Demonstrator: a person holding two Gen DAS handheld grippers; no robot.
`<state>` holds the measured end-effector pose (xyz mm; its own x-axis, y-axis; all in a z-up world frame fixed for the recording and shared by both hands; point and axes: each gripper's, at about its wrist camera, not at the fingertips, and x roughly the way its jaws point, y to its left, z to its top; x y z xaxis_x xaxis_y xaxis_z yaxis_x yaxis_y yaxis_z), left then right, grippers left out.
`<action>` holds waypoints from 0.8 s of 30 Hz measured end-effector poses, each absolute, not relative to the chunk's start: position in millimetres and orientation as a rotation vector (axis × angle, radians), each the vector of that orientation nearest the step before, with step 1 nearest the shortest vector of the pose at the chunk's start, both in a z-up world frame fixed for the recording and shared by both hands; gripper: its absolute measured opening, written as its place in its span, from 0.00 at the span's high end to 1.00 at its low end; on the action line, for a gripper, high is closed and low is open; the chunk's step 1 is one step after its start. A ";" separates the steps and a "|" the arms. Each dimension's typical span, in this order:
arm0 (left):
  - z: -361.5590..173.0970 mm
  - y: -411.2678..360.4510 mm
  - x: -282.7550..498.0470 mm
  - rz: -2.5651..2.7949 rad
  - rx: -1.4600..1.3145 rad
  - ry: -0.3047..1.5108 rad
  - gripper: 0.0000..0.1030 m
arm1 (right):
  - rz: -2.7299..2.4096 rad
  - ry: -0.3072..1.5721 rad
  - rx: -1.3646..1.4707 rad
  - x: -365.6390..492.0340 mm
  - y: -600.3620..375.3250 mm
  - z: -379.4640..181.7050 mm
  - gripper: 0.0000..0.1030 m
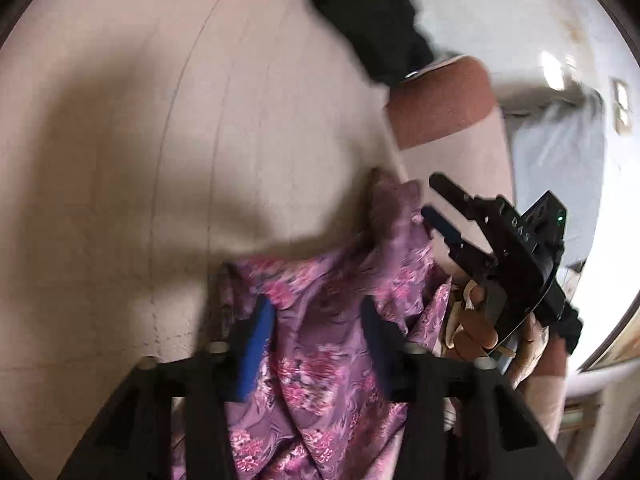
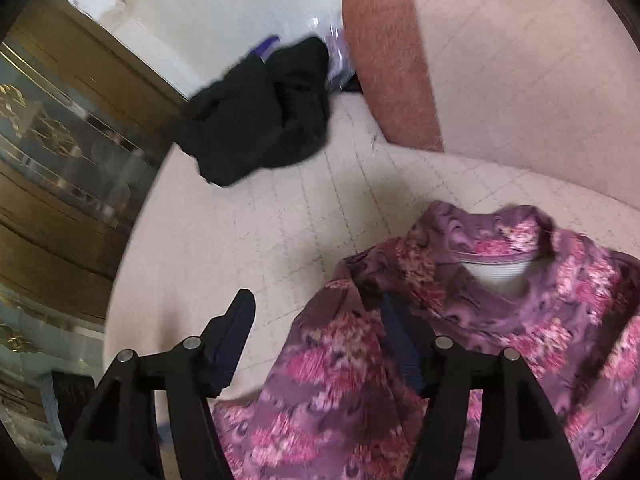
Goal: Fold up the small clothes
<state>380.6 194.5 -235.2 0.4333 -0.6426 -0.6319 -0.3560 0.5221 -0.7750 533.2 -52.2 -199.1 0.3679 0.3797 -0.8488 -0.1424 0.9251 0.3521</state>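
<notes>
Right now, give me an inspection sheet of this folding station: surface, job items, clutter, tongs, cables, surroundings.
Surface: beige quilted cushion, stitch lines showing; images blurred.
Job's things: purple floral garment, crumpled, neck opening with white ribbed lining facing up.
Clutter: black garment in a heap, apart from the floral one; rust-coloured cushion behind it.
Tongs: left tongs open, floral cloth lying between the fingers; right tongs open, one finger over bare cushion, the other at the cloth's edge.
Cables: nothing seen.
Surroundings: wooden cabinet with glass and gilt trim; pale wall.
</notes>
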 end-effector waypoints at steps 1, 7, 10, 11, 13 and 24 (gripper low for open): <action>-246.1 195.8 383.0 -0.215 -1.082 1.191 0.61 | 0.319 1.172 0.225 536.9 -49.4 -208.6 0.53; -247.4 189.0 391.3 -0.220 -1.061 1.182 0.67 | 0.307 1.167 0.185 525.8 -58.5 -206.6 0.94; -246.2 183.4 402.3 -0.232 -1.049 1.171 0.94 | 0.313 1.151 0.166 522.2 -61.6 -195.3 0.95; -246.3 186.4 403.7 -0.235 -1.071 1.159 0.95 | 0.306 1.156 0.155 522.4 -60.5 -194.1 0.95; -240.1 208.3 395.1 -0.265 -1.211 1.056 0.95 | 0.308 1.139 0.160 521.7 -59.8 -188.5 0.95; -286.3 235.0 388.3 -0.091 -1.384 1.112 0.92 | 0.267 1.222 0.183 543.2 -62.2 -235.0 0.92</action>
<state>388.3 235.0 -286.3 0.5254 -0.6372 -0.5638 -0.5368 0.2659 -0.8007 543.2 -62.2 -235.0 0.3165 0.2992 -0.9002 -0.1039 0.9542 0.2806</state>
